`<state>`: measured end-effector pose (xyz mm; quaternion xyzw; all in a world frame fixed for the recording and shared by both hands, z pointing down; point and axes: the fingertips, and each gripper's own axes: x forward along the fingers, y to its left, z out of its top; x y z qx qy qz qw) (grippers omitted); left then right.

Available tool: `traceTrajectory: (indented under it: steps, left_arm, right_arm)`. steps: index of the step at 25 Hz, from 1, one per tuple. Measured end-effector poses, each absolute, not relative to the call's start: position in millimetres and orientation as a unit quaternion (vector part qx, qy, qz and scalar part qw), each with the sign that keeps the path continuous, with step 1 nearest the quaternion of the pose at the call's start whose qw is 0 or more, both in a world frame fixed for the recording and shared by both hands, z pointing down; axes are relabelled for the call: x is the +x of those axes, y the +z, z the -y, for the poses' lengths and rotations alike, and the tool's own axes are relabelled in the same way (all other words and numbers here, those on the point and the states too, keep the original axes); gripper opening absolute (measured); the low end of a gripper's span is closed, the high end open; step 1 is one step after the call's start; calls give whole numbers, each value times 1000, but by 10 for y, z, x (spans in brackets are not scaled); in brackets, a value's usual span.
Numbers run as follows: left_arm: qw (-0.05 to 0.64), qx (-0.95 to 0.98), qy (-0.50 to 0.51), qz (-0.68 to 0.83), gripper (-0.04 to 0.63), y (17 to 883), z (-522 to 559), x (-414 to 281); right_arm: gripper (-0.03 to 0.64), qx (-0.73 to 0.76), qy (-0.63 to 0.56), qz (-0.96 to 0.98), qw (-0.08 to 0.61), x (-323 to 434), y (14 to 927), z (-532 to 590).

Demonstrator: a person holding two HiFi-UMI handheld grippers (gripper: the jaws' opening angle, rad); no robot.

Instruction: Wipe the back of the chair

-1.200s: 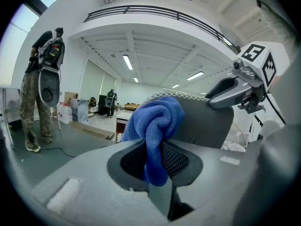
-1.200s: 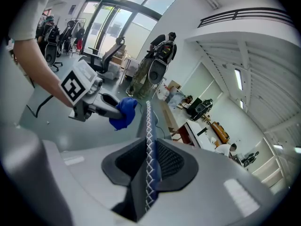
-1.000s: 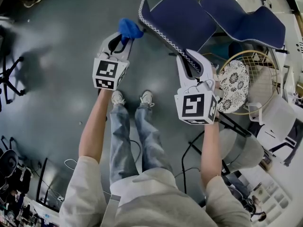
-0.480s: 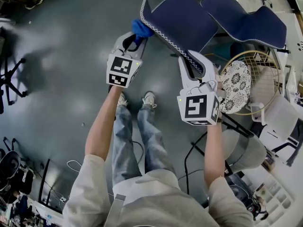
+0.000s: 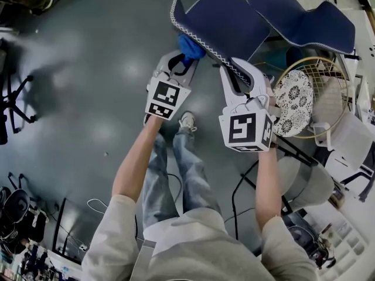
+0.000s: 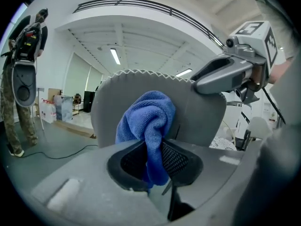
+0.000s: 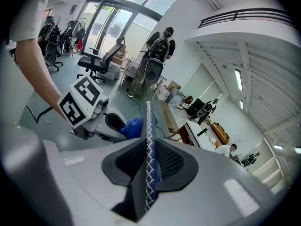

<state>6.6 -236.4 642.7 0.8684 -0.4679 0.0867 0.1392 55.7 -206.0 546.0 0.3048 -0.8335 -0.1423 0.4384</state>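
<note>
**Blue cloth is sitting at the chair back, with almost all the wiping to come**

Closest to me, my left gripper (image 5: 185, 58) is clamping the cloth (image 6: 146, 126). Its jaws are closed on the lower fold, and the rest is bunching out ahead of the pads. My right gripper (image 7: 149, 160) is pinching the stitched edge of the chair back (image 5: 225, 22) between its jaws, which I judge is steadying the panel for the other hand.

Just past the jaws, the cloth is lying against the rear face of the back. It is tucked under the stitched edge near my right gripper and low on the panel. It seems to be touching the fabric, though I cannot be sure how firmly it is pressing.

As I am reading it, the setting-up is finished: I am holding the cloth, bracing the back and presenting the cloth to the right surface. No streak or damp patch is showing, so I cannot say which part, if any, has been covered. I am taking nearly the whole rear face as unwiped, from this lower spot up to the curved top and out to the far side.

Farther off, a wicker chair (image 5: 319, 101) is standing to my right, playing no part in this.
</note>
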Motion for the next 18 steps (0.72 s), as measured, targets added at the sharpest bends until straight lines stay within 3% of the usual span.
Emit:
traceTrajectory:
  steps: [9, 18]
  left_arm:
    - [135, 891, 94, 423, 74, 6473, 2158, 532]
    - [197, 843, 75, 495, 74, 6834, 2250, -208]
  right_arm:
    - [74, 304, -143, 834, 438, 559, 5460, 2038]
    - [74, 305, -145, 835, 435, 572, 5461, 2050]
